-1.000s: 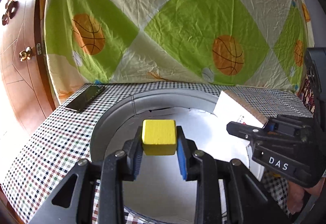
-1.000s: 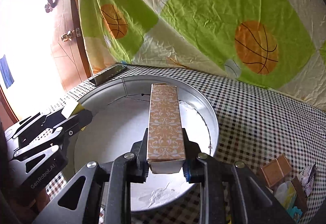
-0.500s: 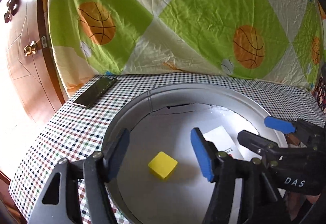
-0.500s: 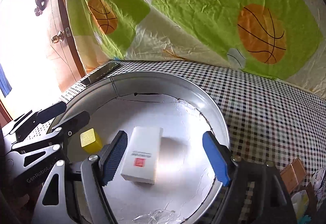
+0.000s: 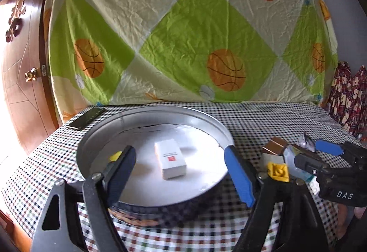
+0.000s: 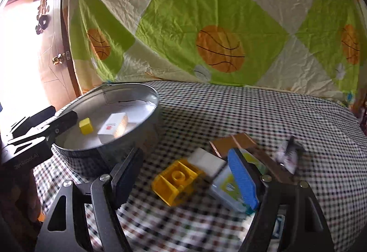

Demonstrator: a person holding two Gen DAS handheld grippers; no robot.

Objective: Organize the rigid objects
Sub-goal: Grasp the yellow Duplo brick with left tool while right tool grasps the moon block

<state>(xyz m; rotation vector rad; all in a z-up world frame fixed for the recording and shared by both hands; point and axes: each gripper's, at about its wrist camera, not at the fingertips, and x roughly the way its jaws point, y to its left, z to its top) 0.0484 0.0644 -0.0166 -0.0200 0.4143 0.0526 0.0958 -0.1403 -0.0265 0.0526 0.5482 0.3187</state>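
Observation:
A round metal tin (image 5: 220, 128) (image 6: 146, 119) holds a white rectangular box (image 5: 170, 161) (image 6: 113, 126) and a yellow cube (image 5: 115, 155) (image 6: 86, 126). My left gripper (image 5: 183, 174) is open and empty at the tin's near rim. My right gripper (image 6: 185, 174) is open and empty, right of the tin, over a pile on the checkered cloth. A yellow toy brick (image 6: 175, 179) (image 5: 278, 171) lies between its fingers. A white block (image 6: 208, 161), a brown box (image 6: 234, 143) and a printed pack (image 6: 229, 187) lie beside it.
A dark phone (image 5: 86, 118) lies on the table's far left corner. A crumpled wrapper (image 6: 289, 155) lies right of the pile. A basketball-print sheet (image 5: 183, 45) hangs behind the table; a wooden door (image 5: 20, 68) stands at left.
Both grippers opened and let go: the yellow cube and the white box now lie in the tin. Both pulled back; the right gripper swung right over the pile.

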